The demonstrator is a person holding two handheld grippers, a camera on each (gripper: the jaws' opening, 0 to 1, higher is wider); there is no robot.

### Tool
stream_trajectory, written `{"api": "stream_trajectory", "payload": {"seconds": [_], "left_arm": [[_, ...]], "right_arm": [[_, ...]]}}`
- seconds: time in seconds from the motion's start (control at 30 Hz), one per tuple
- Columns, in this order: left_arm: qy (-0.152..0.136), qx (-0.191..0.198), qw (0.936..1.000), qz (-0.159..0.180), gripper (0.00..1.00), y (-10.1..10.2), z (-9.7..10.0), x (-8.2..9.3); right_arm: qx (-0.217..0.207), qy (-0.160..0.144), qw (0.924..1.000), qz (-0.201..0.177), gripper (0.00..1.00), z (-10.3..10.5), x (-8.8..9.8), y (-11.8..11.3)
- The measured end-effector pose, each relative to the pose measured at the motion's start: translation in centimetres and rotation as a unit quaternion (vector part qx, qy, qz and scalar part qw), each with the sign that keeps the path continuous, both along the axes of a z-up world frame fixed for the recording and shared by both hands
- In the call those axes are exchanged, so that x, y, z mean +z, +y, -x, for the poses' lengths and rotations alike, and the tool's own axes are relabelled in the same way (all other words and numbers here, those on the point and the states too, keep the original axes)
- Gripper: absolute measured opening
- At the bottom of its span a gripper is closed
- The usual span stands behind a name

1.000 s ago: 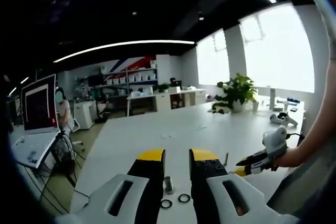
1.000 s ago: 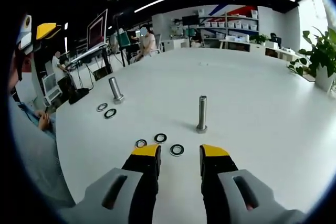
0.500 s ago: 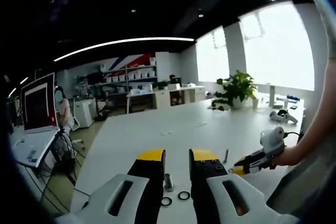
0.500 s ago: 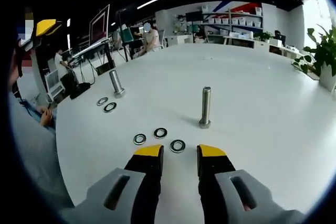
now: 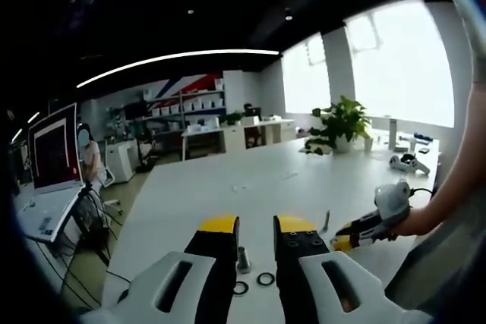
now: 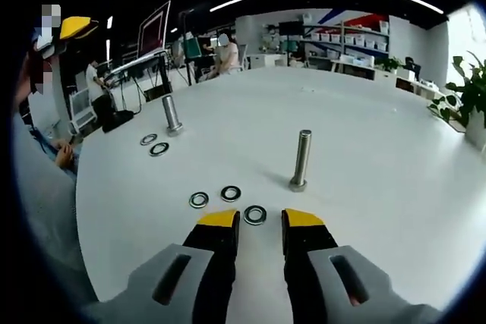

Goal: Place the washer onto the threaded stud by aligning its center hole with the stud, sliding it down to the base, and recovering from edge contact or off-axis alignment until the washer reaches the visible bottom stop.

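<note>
In the right gripper view a steel threaded stud (image 6: 301, 158) stands upright on the white table (image 6: 380, 149). Three dark washers lie flat before it: one (image 6: 255, 215) just beyond my right gripper (image 6: 260, 221), two more (image 6: 231, 193) (image 6: 199, 199) to the left. My right gripper is open and holds nothing. In the left gripper view my left gripper (image 5: 257, 225) is open, with a short stud (image 5: 243, 259) and two washers (image 5: 240, 287) (image 5: 266, 278) showing between its jaws. The right gripper (image 5: 364, 225) comes in from the right, held by a hand.
A second stud (image 6: 172, 114) with two washers (image 6: 149, 139) (image 6: 159, 149) stands at the table's far left edge. A potted plant (image 5: 340, 125) sits at the far end. Desks, a monitor (image 5: 53, 153) and people are beyond the table.
The right gripper has moved closer to the nearest washer, and its jaws stand slightly closer together. The left gripper has barely moved.
</note>
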State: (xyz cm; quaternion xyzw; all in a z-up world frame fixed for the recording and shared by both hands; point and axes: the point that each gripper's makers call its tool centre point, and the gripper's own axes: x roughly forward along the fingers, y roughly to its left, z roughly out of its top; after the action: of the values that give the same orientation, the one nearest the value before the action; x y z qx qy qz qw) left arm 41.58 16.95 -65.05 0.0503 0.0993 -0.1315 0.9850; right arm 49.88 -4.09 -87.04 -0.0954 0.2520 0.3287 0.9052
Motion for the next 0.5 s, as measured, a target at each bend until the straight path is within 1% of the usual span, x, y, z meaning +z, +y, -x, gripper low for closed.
{"api": "stream_trajectory", "payload": {"seconds": [0.2,0.33,0.5], "left_arm": [[0.002,0.003,1.0000,-0.002,0.16,0.18,-0.01,-0.14],[0.002,0.003,1.0000,-0.003,0.16,0.17,-0.02,-0.18],[0.003,0.003,1.0000,-0.004,0.16,0.16,-0.02,-0.21]], "right_arm": [[-0.003,-0.010,0.9999,-0.006,0.23,-0.07,0.01,0.15],[-0.002,-0.011,0.9999,-0.008,0.19,-0.17,0.09,0.51],[-0.007,-0.012,0.9998,-0.013,0.18,0.04,0.13,0.44]]}}
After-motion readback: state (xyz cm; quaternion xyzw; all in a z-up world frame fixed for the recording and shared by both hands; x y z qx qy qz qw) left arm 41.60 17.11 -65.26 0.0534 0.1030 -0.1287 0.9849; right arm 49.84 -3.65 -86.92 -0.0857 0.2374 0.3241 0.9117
